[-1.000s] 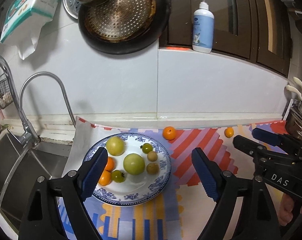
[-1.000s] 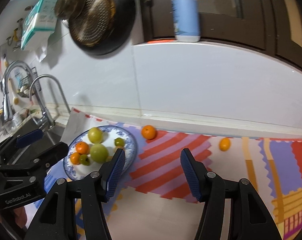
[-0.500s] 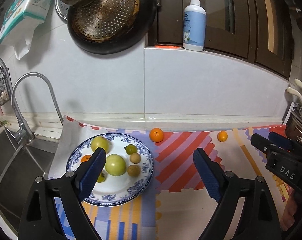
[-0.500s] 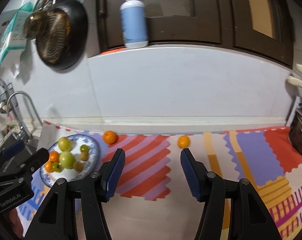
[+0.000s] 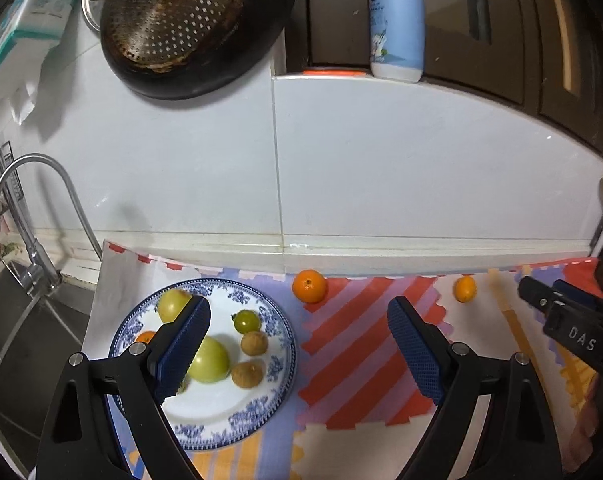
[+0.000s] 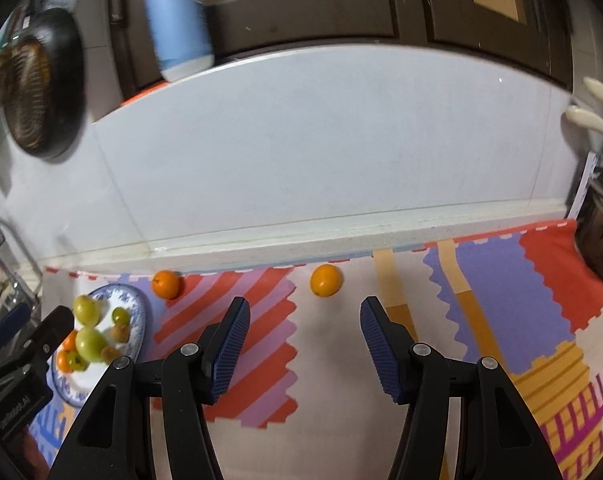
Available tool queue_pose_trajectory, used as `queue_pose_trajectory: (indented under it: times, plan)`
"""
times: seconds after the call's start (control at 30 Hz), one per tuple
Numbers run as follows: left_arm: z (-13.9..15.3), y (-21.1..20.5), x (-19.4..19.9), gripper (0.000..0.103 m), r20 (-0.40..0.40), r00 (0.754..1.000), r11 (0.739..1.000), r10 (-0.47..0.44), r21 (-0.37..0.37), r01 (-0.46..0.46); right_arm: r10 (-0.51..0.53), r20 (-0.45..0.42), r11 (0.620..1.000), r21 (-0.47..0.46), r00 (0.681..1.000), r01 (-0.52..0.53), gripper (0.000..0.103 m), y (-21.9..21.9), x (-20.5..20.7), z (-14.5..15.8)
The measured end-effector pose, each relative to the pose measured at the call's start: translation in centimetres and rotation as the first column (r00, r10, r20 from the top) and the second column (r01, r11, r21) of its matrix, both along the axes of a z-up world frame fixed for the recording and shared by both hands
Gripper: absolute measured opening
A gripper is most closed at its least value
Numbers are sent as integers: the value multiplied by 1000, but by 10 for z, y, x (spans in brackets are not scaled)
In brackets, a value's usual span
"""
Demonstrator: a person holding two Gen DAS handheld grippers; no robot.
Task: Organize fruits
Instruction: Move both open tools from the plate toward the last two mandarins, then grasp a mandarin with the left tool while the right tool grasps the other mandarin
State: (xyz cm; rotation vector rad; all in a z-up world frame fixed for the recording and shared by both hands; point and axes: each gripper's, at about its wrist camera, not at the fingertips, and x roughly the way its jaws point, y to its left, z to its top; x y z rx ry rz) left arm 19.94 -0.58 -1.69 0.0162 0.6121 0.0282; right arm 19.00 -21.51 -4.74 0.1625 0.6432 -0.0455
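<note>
A blue-patterned plate (image 5: 261, 412) (image 6: 137, 312) on the colourful mat holds several green, brown and orange fruits. A round orange (image 5: 309, 286) (image 6: 166, 283) lies on the mat by the wall, right of the plate. A smaller orange fruit (image 5: 464, 289) (image 6: 325, 280) lies further right. My left gripper (image 5: 297, 344) is open and empty above the plate's right side. My right gripper (image 6: 301, 340) is open and empty, the small orange fruit just beyond its gap. It also shows at the right edge of the left wrist view (image 5: 557, 308).
A sink (image 5: 13, 340) and tap (image 5: 33, 216) are at the left. A dark pan (image 5: 189, 28) hangs on the tiled wall. A soap bottle (image 5: 397, 24) stands on the ledge. Dark pots (image 6: 601, 236) sit at the right edge.
Both grippers have swung to the right. The right gripper has moved from near the plate to in front of the small orange fruit. Both stay open.
</note>
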Motion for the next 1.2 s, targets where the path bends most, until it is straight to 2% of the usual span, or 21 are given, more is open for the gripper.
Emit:
queue_pose_trajectory:
  times: [0.17, 0.43, 0.67, 1.0, 1.2]
  plan:
    - [-14, 4, 29, 91, -45, 999, 1000, 26, -9, -26, -35, -30, 999, -27, 999, 34, 58, -1, 26, -11]
    - [-42, 2, 69, 91, -111, 993, 999, 27, -19, -30, -69, -103, 998, 7, 992, 70, 58, -5, 60, -41]
    - [-63, -1, 95, 90, -155, 987, 999, 31, -22, -35, -120, -129, 993, -2, 984, 121, 58, -14, 78, -59]
    - [-84, -5, 126, 79, -202, 979, 1000, 22, -6, -24, -138, -157, 990, 15, 978, 142, 58, -16, 101, -80]
    - [-95, -3, 135, 69, -236, 972, 997, 22, -67, -39, -137, -171, 989, 24, 976, 143, 58, -22, 117, -85]
